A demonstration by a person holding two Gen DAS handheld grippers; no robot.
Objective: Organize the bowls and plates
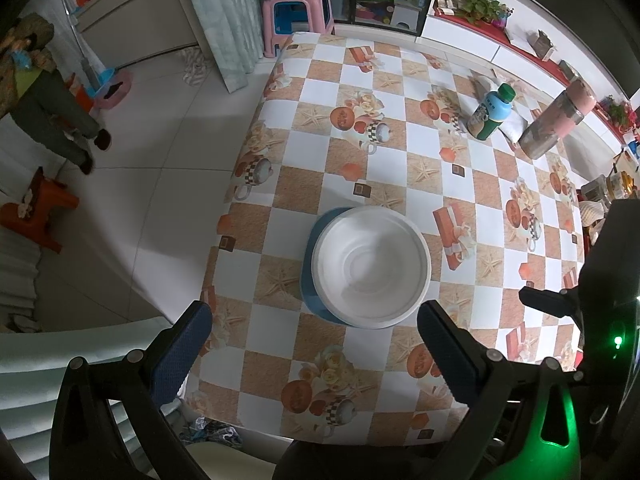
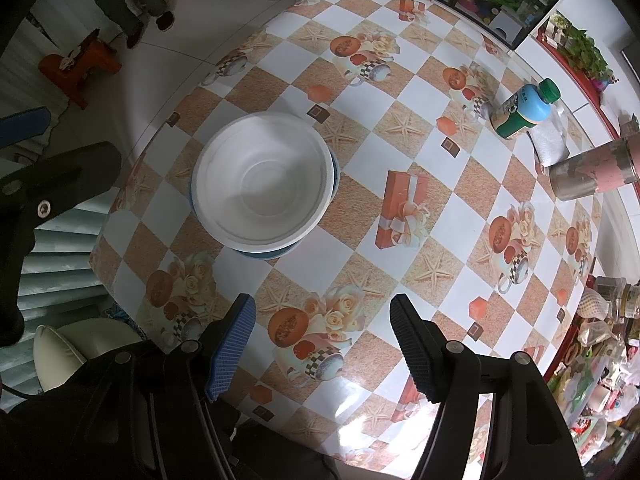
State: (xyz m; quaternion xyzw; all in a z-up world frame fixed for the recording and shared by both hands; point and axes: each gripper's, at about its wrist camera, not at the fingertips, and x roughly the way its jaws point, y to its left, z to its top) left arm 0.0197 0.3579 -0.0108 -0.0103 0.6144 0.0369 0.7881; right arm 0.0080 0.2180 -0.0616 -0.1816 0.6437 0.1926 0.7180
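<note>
A surface under a glossy checked orange-and-white oilcloth (image 1: pixel 360 168) stands on a pale tiled floor (image 1: pixel 152 168), with a pink plastic stool (image 1: pixel 298 16) beside a pale pleated curtain (image 1: pixel 224 12), an orange plastic stool (image 1: pixel 36 208) nearby, and a white cabinet with a red top (image 1: pixel 504 46) alongside.

Two wrist cameras looking down on one table

Each looks steeply down past its own gripper from above the near table (image 1: pixel 400 80) edge; both share the white bowl (image 1: pixel 372 266), the green-capped bottle (image 2: pixel 524 110) and the floor beyond.
</note>
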